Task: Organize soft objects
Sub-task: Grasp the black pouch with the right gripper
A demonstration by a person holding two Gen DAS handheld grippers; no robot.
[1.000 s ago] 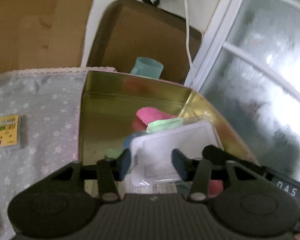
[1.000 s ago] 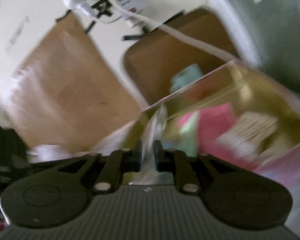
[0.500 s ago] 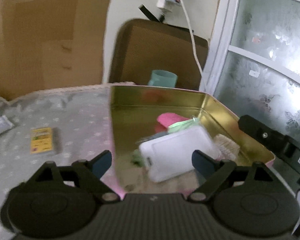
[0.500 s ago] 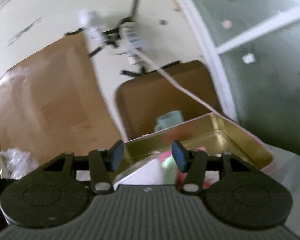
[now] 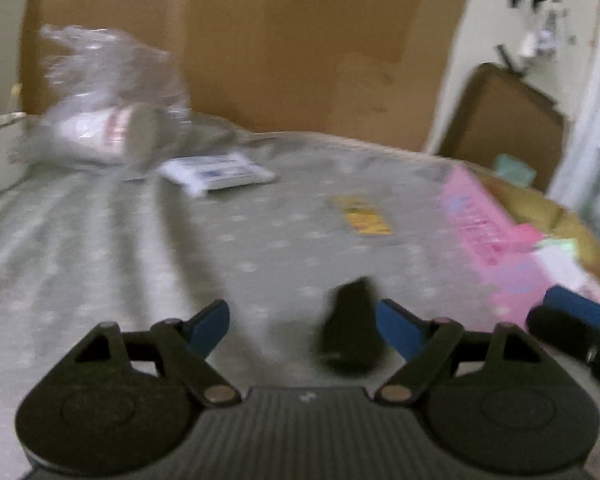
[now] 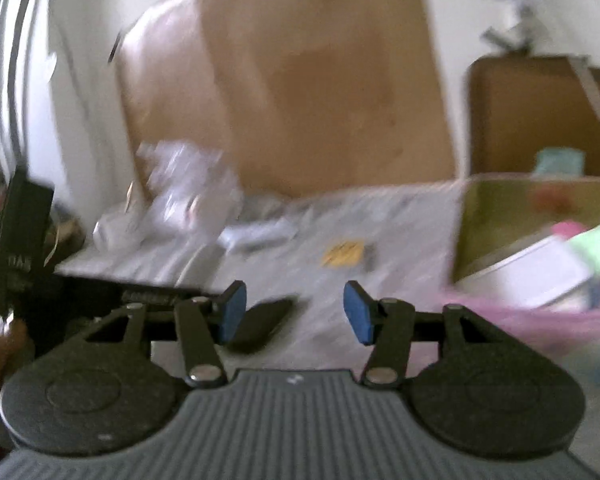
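My left gripper (image 5: 303,326) is open and empty above the grey flowered cloth (image 5: 100,240). My right gripper (image 6: 295,312) is open and empty too. A pink tin box (image 5: 488,240) with a gold inside stands at the right; in the right wrist view the box (image 6: 500,216) holds a white pack (image 6: 536,268) and pink and green cloths (image 6: 596,240). A white-and-blue soft pack (image 5: 216,172) and a small yellow packet (image 5: 362,216) lie on the cloth. A small black object (image 5: 352,336) lies just ahead of the left gripper.
A crinkled clear plastic bag (image 5: 104,100) with white things in it lies at the back left, next to a white container (image 5: 0,148). Brown cardboard (image 5: 300,40) leans on the wall behind. A teal cup (image 6: 560,162) stands behind the box.
Both grippers have let go of the white pack, opened, and swung left away from the tin box. The pack now lies in the box.
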